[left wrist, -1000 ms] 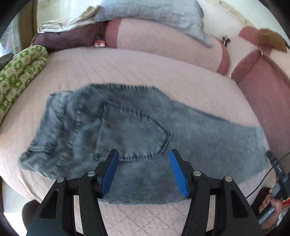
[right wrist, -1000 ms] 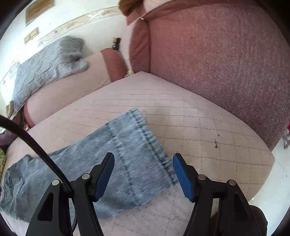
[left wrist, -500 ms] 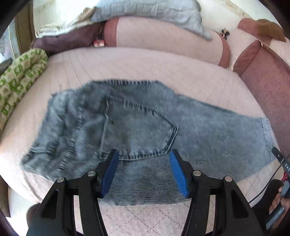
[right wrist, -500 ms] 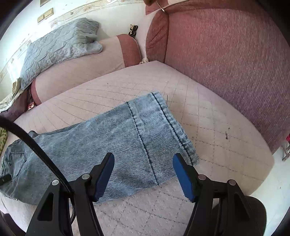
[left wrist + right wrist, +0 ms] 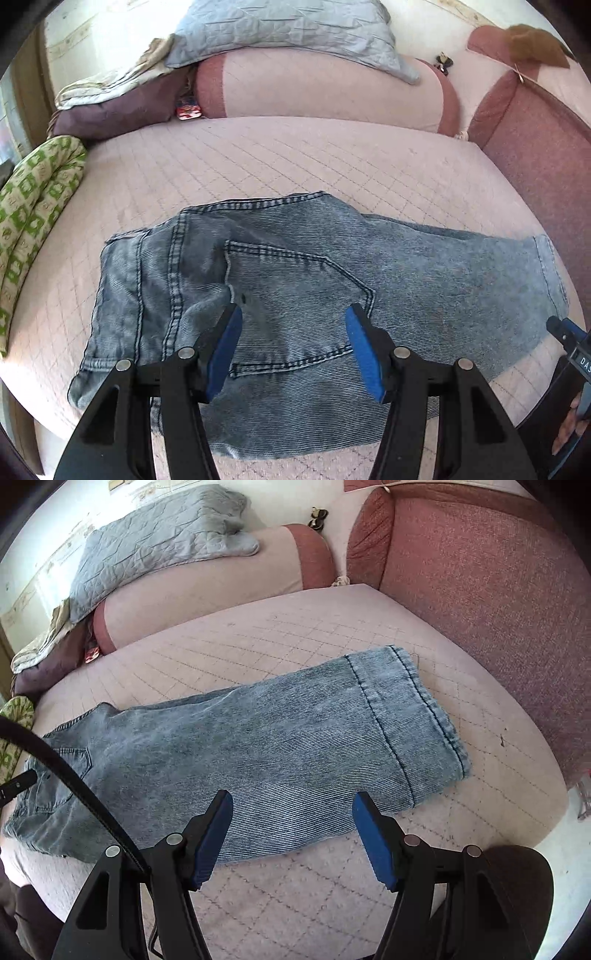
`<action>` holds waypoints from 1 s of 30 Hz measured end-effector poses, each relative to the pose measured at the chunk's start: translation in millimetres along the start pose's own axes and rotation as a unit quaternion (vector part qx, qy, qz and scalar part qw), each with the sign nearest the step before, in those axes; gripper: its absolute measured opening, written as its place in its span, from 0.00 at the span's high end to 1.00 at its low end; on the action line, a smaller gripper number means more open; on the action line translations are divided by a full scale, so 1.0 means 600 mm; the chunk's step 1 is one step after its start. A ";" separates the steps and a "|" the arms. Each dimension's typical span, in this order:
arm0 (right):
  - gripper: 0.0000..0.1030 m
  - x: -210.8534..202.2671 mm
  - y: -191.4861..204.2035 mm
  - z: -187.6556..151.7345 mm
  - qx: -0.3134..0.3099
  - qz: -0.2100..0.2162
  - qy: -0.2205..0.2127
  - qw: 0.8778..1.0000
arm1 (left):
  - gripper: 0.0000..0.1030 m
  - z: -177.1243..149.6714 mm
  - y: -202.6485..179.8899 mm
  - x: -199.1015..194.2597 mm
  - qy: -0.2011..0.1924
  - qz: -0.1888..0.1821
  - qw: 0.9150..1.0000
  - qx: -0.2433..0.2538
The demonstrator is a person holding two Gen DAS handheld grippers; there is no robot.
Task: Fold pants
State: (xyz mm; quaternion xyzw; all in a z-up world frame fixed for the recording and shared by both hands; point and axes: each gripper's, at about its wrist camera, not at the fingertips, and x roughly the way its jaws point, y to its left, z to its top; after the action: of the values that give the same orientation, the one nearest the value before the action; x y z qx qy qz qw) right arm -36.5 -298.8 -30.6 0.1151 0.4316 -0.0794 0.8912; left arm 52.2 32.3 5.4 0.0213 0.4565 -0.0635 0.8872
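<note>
The faded blue denim pants (image 5: 314, 295) lie lengthwise on the pink quilted bed (image 5: 295, 158); both the left claw (image 5: 293, 347) and right claw (image 5: 291, 834) hover wide and empty, so pinching only the top layer risks a skewed fold.

Jeans (image 5: 424, 280): acid-washed blue denim, matt, fine diagonal rib, dark topstitching along pocket and hem. Seat cover (image 5: 295, 158): pale pink quilted cloth, stitched in a diamond grid, matt, faintly soiled in spots. Side cushion (image 5: 480, 590): dusty-red woven upholstery, coarse, nubbly. Bolster (image 5: 325, 88): smooth pink cloth, red woven end bands. Throw (image 5: 288, 26): grey-blue quilted fabric, creased, soft sheen. Rolled blanket (image 5: 33, 206): green-and-cream printed cloth. Left gripper (image 5: 293, 349) and right gripper (image 5: 291, 834): black matt plastic arms, silver metal rivets, blue rubbery pads.
</note>
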 end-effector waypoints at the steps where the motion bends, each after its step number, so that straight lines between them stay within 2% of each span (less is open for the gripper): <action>1: 0.30 0.000 0.000 -0.001 0.003 0.000 0.001 1.000 | 0.44 0.001 -0.004 0.001 0.000 0.001 1.000 0.005; 9: 0.30 0.011 -0.029 0.006 0.005 0.015 0.001 1.000 | 0.44 0.011 -0.077 0.006 0.006 0.026 0.998 0.049; 14: 0.30 0.002 -0.105 0.013 0.056 0.034 -0.011 0.998 | 0.44 0.033 -0.158 0.006 0.010 0.024 0.996 0.090; 21: 0.29 -0.025 -0.221 0.017 0.114 0.036 -0.029 0.992 | 0.44 0.062 -0.285 0.015 0.003 0.018 0.986 0.166; 26: 0.28 -0.017 -0.284 0.024 0.136 0.037 -0.013 0.990 | 0.44 0.098 -0.352 0.039 0.038 -0.059 0.982 0.176; 30: 0.28 0.011 -0.318 0.040 0.146 0.066 0.025 0.987 | 0.44 0.130 -0.434 0.076 0.065 -0.109 0.969 0.212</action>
State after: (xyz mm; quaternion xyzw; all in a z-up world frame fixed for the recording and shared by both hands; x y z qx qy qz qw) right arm -60.3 -488.9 -47.4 0.2737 0.4288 -0.0801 0.8572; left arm 107.0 -237.3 19.3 0.1635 0.4889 -0.2540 0.8184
